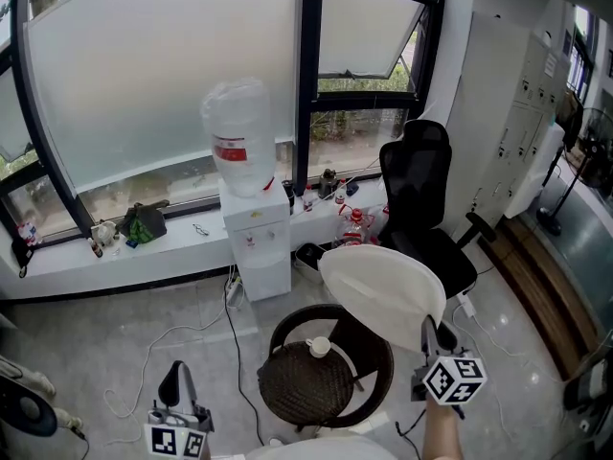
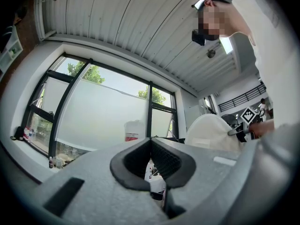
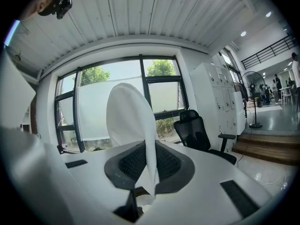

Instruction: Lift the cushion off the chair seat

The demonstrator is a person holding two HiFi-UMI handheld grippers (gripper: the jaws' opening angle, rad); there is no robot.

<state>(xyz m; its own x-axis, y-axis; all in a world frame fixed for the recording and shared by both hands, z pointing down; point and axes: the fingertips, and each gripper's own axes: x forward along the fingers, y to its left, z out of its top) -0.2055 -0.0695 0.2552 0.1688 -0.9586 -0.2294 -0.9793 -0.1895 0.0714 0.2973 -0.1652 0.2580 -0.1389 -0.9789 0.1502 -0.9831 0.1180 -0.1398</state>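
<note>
- The right gripper [image 1: 433, 333], at the lower right of the head view, is clamped on the cushion [image 1: 383, 290]. Its own view shows a thin fold of white fabric pinched between the dark pads.
- The cushion is off the seat. It sits in the air above the right rim of the round wicker chair [image 1: 374, 353], fanning up and left from the jaws.
- The left gripper [image 1: 175, 381] hangs at the lower left, well apart from the cushion. Its jaws seem to meet at the tips with nothing between them, though the pads fill most of its view.
- Main risk: only one edge is gripped and the bulk hangs out beyond the pads. That weight could pull the fabric free, dropping the cushion back onto the chair or the floor.
- A drop could also knock the small white object [image 1: 319, 347] on the dark seat; I cannot tell what it is.
- A wide swing toward the upper right could brush the black office chair [image 1: 421, 199] close behind.
- With the left gripper idle, nothing backs up the hold.
</note>
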